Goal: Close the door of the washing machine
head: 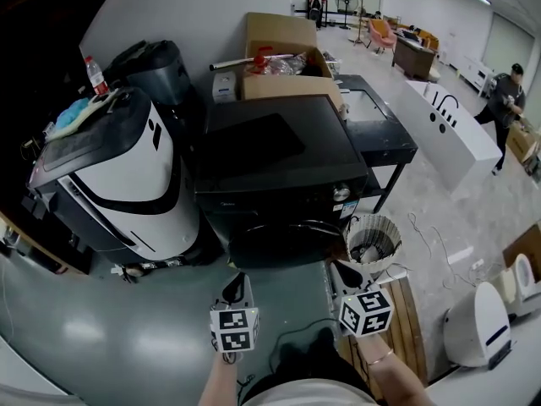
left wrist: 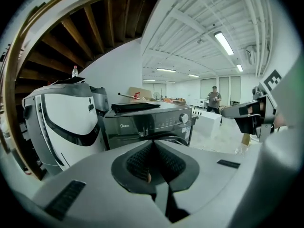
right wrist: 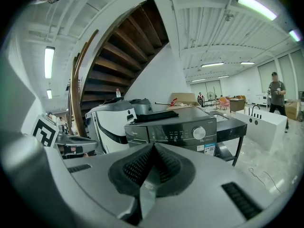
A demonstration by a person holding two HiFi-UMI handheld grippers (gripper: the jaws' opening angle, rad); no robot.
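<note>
Left gripper (head: 233,288) and right gripper (head: 345,272) are both pressed together, empty, short of the washer (head: 279,172). Door (head: 283,239) looks nearly flush; a glancing push could leave it unlatched.

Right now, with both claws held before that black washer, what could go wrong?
1. The left gripper and right gripper are both shut; a closed tip pushing the door could slip on its rounded front.
2. The wire basket stands close beside the washing machine; the right gripper might knock it.
</note>
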